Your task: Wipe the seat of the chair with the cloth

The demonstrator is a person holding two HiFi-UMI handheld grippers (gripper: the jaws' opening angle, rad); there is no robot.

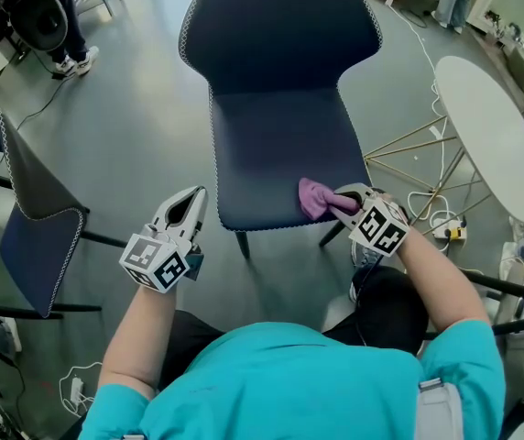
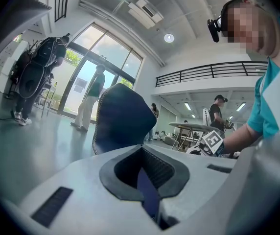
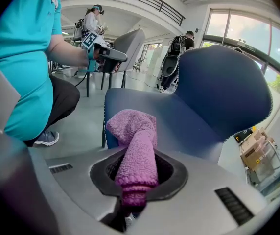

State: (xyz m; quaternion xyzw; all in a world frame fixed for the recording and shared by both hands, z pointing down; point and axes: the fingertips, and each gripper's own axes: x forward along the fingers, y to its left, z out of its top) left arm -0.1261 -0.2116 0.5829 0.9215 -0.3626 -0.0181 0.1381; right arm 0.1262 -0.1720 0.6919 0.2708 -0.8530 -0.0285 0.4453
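Note:
A dark blue chair with white stitched edges stands in front of me; its seat fills the right gripper view. My right gripper is shut on a purple cloth, whose bunched end rests on the seat's front right corner. My left gripper hangs off the seat's front left corner, over the floor. Its jaws are shut with nothing between them, and the chair back shows ahead of it.
A second blue chair stands at the left. A round white table with gold legs is at the right, with white cables and a power strip on the floor beneath. People stand at the far edges.

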